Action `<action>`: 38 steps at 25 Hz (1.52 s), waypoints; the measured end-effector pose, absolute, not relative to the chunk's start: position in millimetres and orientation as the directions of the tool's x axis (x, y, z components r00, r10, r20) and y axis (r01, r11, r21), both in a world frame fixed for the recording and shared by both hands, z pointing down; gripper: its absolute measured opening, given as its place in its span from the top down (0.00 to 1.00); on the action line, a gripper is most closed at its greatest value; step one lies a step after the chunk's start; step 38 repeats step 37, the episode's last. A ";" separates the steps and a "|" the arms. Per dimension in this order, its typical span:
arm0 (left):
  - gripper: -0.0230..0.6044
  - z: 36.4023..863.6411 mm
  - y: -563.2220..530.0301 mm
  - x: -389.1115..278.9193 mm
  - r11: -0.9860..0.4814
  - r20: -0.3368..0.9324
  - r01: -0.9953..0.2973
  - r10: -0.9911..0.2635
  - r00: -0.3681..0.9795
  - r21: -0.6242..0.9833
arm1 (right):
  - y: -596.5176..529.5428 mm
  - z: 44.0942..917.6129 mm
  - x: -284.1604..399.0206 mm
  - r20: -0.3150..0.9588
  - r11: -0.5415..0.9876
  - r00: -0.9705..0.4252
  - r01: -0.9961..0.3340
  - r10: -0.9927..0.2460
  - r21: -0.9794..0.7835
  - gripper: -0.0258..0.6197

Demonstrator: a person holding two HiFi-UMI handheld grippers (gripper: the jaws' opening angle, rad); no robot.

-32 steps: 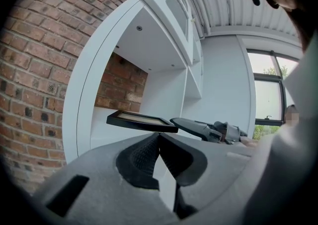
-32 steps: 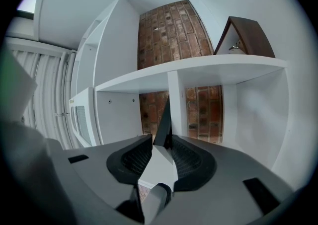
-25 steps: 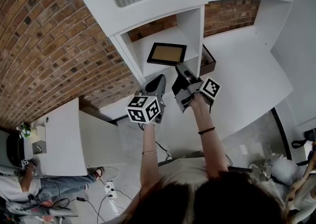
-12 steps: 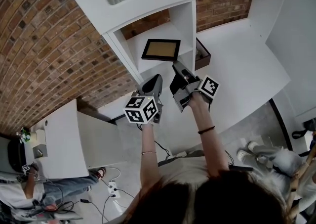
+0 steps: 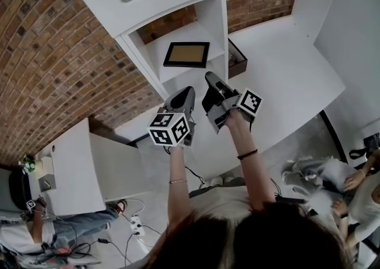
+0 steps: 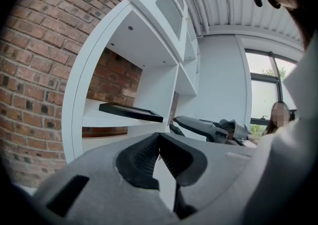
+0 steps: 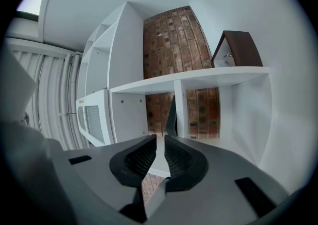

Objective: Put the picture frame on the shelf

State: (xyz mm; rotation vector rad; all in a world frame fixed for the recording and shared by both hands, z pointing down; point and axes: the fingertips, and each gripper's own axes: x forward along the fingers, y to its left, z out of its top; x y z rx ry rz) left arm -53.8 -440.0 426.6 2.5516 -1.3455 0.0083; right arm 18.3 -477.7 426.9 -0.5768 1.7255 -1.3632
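The black picture frame [image 5: 186,54] with its tan centre lies flat on a white shelf [image 5: 191,70] of the wall unit, with neither gripper touching it. My left gripper [image 5: 181,99] hovers below and in front of that shelf, jaws shut and empty. In the left gripper view the frame [image 6: 130,111] shows edge-on on the shelf board. My right gripper [image 5: 212,82] sits just right of the left one, a little short of the shelf edge. Its jaws stand a narrow slit apart with nothing between them. The frame [image 7: 171,114] appears edge-on ahead of it.
A dark brown open box [image 5: 236,59] sits in the compartment right of the frame, and it also shows as a brown box [image 7: 237,47] in the right gripper view. A brick wall [image 5: 53,54] flanks the unit. People sit at the lower left and right edges.
Both grippers have drawn back from the shelf, so the gap to the frame has grown. The frame stays lying on the shelf. The head view has shifted.
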 end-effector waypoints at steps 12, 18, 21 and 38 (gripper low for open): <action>0.95 427.4 -422.0 -41.2 -0.549 0.133 -0.806 -0.802 0.582 0.219 | -456.9 426.7 31.2 -0.340 0.311 -0.532 0.147 -0.776 -0.939 0.93; 0.95 424.8 -413.8 -40.0 -0.549 0.129 -0.808 -0.804 0.581 0.215 | -448.3 424.2 33.7 -0.350 0.322 -0.532 0.150 -0.771 -0.935 0.93; 0.95 423.2 -410.2 -37.7 -0.550 0.126 -0.807 -0.804 0.581 0.213 | -444.0 422.8 34.7 -0.359 0.324 -0.531 0.163 -0.767 -0.932 0.93; 0.95 417.1 -394.6 -37.1 -0.553 0.110 -0.808 -0.807 0.580 0.204 | -428.8 418.2 32.2 -0.372 0.338 -0.541 0.166 -0.754 -0.927 0.93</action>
